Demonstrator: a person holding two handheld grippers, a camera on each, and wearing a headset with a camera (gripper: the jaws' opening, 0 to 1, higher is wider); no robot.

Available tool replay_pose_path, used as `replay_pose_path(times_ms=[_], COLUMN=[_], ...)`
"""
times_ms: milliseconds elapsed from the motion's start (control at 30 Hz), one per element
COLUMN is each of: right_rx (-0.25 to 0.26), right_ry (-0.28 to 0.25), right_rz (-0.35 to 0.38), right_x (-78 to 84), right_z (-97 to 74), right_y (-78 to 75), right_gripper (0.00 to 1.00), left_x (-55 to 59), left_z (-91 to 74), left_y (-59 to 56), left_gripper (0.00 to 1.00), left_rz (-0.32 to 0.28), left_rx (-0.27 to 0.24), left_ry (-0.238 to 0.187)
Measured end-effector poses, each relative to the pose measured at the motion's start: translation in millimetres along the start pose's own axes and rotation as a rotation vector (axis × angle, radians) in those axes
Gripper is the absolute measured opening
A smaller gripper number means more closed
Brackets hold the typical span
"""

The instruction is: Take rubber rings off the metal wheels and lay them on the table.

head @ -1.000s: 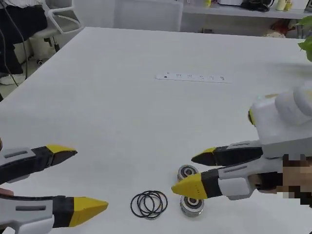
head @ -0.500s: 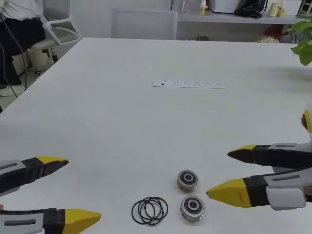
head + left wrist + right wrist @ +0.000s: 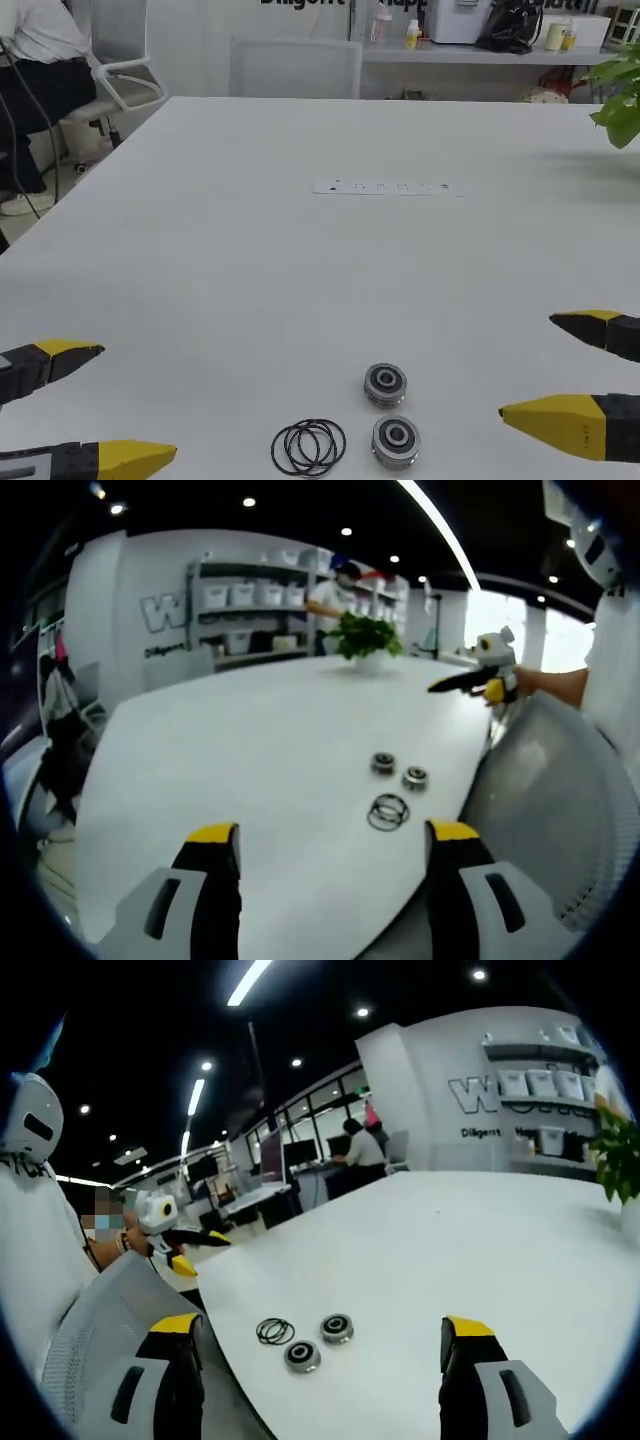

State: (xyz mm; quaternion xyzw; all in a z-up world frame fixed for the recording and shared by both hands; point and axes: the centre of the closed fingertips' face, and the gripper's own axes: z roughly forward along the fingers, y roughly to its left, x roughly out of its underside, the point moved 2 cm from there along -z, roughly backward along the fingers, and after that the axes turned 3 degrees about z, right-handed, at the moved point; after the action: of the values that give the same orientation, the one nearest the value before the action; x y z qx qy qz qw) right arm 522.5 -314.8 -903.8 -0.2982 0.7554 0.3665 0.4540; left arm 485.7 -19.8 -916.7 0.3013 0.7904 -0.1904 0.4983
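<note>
Two small metal wheels lie on the white table (image 3: pixel 250 270) near its front edge, one (image 3: pixel 385 384) behind the other (image 3: pixel 396 441). A loose pile of black rubber rings (image 3: pixel 308 445) lies flat just left of the nearer wheel. The wheels (image 3: pixel 383 763) (image 3: pixel 415 777) and rings (image 3: pixel 387 811) also show in the left gripper view, and again as wheels (image 3: pixel 337 1327) (image 3: pixel 302 1356) and rings (image 3: pixel 273 1331) in the right gripper view. My left gripper (image 3: pixel 88 402) stands open and empty at the lower left. At the lower right my right gripper (image 3: pixel 560 368) is open and empty, well away from the wheels.
A white power strip (image 3: pixel 390 187) lies flat at mid table. Office chairs (image 3: pixel 295 68) stand at the far edge, with a seated person at the far left. A green plant (image 3: pixel 620 95) reaches in at the right. Shelves line the back wall.
My right gripper has drawn back to the right, away from the wheels it hovered over. The left gripper has slid left and down. The head camera has tilted up.
</note>
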Motion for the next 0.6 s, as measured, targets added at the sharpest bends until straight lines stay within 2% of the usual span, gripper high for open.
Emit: replay_pose_path(times_ms=[133,300,433,600], right_rx=[0.035,0.073,0.078,0.087], right_ry=[0.023,0.11,0.132,0.166], right_rz=[0.043,0.058,0.075,0.074], right_x=[17.0,45.0,50.4,55.9], right_z=[-2.6,-7.7,-11.0,-14.4], right_y=[-6.1,-9.4,-10.6,-12.1], right_gripper=[0.99,0.96,0.99,0.99], left_x=[2.5,8.3,16.0,19.2], left_z=[0.6,3.0,5.0,6.8], left_y=[-0.8,-1.4,-3.2,-7.4], left_gripper=[0.76,0.76,0.76,0.76], left_rz=[-0.014,-0.032,-0.054,-0.074], left_rx=[0.003,0.004,0.006,0.01], left_ry=[-0.002,0.002,0.022,0.036])
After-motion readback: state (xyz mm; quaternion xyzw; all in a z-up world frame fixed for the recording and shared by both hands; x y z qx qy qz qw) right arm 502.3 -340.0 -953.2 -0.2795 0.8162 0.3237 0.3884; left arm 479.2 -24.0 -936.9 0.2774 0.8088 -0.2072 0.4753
